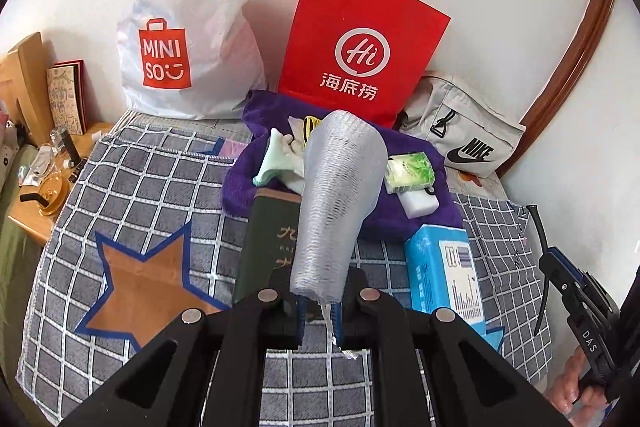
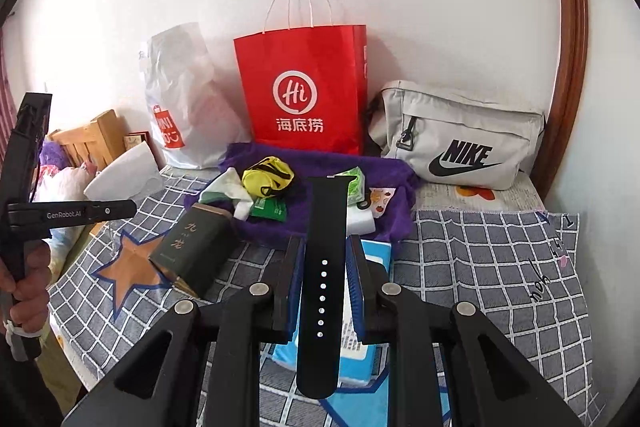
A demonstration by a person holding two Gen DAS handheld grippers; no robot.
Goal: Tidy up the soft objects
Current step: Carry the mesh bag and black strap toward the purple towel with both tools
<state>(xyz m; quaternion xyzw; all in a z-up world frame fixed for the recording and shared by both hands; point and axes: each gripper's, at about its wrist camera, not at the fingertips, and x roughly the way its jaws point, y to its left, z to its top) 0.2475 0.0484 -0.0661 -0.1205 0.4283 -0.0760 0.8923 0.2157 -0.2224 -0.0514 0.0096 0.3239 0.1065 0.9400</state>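
Your left gripper (image 1: 318, 301) has its jaws pinched fully together on the narrow end of a translucent white foam mesh sleeve (image 1: 336, 203). The sleeve is a ribbed, netted tube that flares wider toward its far end and stands up from the jaws, lifted clear of the bed above the purple towel (image 1: 408, 223); a few loose strands trail from its gripped end.

Your right gripper (image 2: 324, 267) has its jaws closed almost all the way on a black silicone watch strap (image 2: 324, 259). The strap is flat and matte, with a row of small holes along its near half; it runs lengthwise between the blue pads (image 2: 356, 267), its far tip reaching out over the towel and its near end hanging back toward the camera.

Both items are held over the middle of the checked bedspread (image 1: 152, 195), which has an orange star outlined in blue. On the towel, toward the far edge of the bed, lie a yellow pouch (image 2: 272, 175), a green tissue pack (image 1: 410, 173) and a white sponge block (image 1: 420, 203). A dark green tin (image 2: 192, 243) lies just in front of the towel, and a blue tissue pack (image 1: 444, 271) sits near the right gripper. A red paper bag (image 1: 360, 47), a white Miniso bag (image 1: 188, 27) and a grey Nike bag (image 2: 460, 139) stand along the wall.
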